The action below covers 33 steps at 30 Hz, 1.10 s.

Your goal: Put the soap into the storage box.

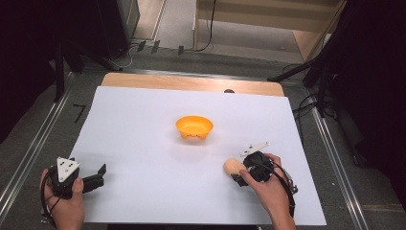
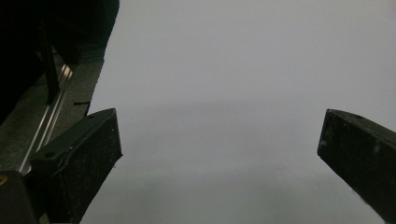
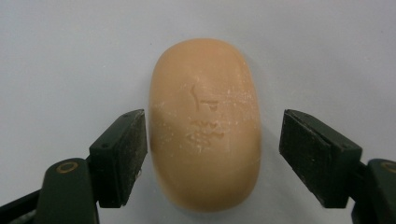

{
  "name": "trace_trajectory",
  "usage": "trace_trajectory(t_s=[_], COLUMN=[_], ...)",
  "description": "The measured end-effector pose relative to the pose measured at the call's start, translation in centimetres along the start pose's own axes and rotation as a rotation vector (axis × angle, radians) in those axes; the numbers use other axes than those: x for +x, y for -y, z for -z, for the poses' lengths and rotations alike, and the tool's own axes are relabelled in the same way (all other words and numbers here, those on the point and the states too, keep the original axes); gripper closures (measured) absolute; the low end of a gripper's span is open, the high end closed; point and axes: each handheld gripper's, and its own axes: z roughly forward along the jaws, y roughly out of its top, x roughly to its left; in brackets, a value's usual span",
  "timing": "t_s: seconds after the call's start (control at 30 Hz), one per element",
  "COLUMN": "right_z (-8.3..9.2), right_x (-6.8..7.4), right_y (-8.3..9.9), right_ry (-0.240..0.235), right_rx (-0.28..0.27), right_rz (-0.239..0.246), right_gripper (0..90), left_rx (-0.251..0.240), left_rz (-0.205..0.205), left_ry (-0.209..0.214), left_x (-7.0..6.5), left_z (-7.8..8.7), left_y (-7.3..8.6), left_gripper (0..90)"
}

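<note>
Right gripper view shows the bar of soap (image 3: 204, 123) lying on the white sheet between the jaws of the right hand-held gripper (image 3: 212, 156): the left jaw sits at or almost at the soap's side, the right jaw stands clear with a gap, so nothing is gripped yet. The soap is a smooth rounded oval with a stamped mark on top; it is probably light, firm and slippery, so a squeeze across its narrow middle, low on the sides, looks safest, since a grip near the rounded ends could squirt it out. In the high view the soap (image 1: 233, 166) rests near the front right of the desk (image 1: 191, 82), at the right hand-held gripper (image 1: 241, 173). At front left, the left hand-held gripper (image 1: 99, 175) stands wide open and empty. Farther back, mid-sheet, sits an orange bowl (image 1: 194, 127), well apart from the soap.
</note>
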Motion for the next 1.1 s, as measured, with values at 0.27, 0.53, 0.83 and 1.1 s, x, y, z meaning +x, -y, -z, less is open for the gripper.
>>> trace_trajectory(t_s=[0.27,0.53,0.83,1.1], right_z=[-1.2,-1.7,-1.8,-2.0], right_x=[0.5,0.3,0.5,0.8], right_y=[-0.5,-0.6,-0.4,-1.0], right_ry=[0.001,-0.006,0.010,0.041], right_rx=[0.048,0.048,0.039,0.064], right_rz=[0.058,0.062,0.031,-0.022], right_gripper=[32.4,32.8,32.7,32.4], left_rx=[-0.006,-0.005,-0.003,0.001], left_rz=[-0.006,-0.008,-0.011,-0.012], left_ry=[-0.007,-0.012,-0.011,-0.006], left_x=[-0.1,-0.1,-0.1,-0.1], left_z=[0.0,0.0,0.0,0.0], left_y=[0.0,0.0,0.0,0.0], left_gripper=[0.0,0.0,0.0,0.0])
